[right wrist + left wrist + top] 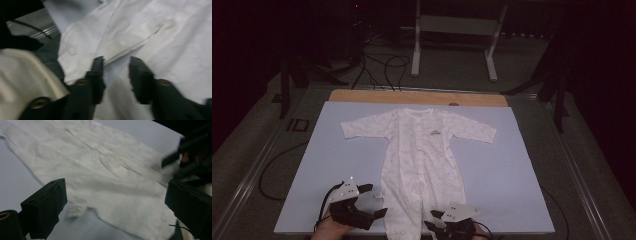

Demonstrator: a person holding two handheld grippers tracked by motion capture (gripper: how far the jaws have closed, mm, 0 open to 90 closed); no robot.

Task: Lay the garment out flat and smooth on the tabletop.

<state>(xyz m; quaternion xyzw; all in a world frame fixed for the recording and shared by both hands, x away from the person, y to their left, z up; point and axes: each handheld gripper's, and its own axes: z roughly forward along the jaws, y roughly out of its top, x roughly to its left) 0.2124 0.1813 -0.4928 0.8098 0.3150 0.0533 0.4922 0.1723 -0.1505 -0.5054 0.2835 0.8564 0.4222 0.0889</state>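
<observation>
White baby romper, long sleeves, long legs, lies flat and face up on the pale blue mat. Neck end toward the far side of the table, leg ends at the near mat edge. Both sleeves spread out sideways, roughly straight. Front placket runs down the middle and along the inner legs; small dark logo on the chest. Legs lie close together, slightly parted at the bottom. Left gripper view shows the fabric faintly patterned with shallow creases, cuff end lying on the mat. Right gripper view shows soft folds in the cloth.
</observation>
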